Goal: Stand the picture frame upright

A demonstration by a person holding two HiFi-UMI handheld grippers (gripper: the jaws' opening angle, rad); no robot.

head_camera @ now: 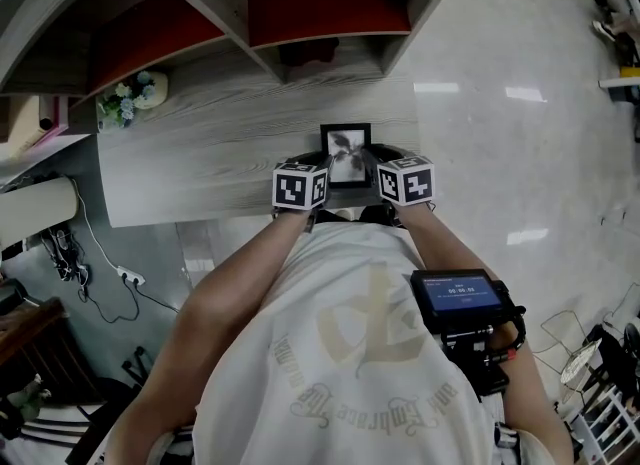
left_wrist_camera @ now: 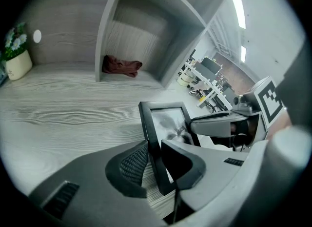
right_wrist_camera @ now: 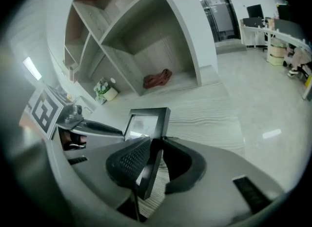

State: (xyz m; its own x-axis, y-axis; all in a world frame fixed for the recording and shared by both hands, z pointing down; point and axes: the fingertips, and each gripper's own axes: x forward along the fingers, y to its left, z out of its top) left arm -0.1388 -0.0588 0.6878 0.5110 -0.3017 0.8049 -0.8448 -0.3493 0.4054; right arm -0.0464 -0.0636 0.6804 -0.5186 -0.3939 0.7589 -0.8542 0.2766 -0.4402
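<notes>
A small black picture frame (head_camera: pixel 345 143) with a grey print is held near the front edge of the pale wooden desk (head_camera: pixel 200 143). It is tilted, neither flat nor fully upright. My left gripper (head_camera: pixel 325 168) is shut on the frame's left edge; in the left gripper view the frame (left_wrist_camera: pixel 168 123) runs between the pads of that gripper (left_wrist_camera: pixel 153 165). My right gripper (head_camera: pixel 370 165) is shut on the right edge. In the right gripper view that gripper (right_wrist_camera: pixel 155 165) pinches the frame (right_wrist_camera: pixel 146 123) edge-on. The jaws hide the frame's lower edge.
A shelf unit stands at the back of the desk, with a dark red cloth (head_camera: pixel 308 51) in one cubby. A small flower pot (head_camera: pixel 130 98) sits at the desk's far left. Cables (head_camera: pixel 100 253) lie on the floor to the left. Glossy floor lies to the right.
</notes>
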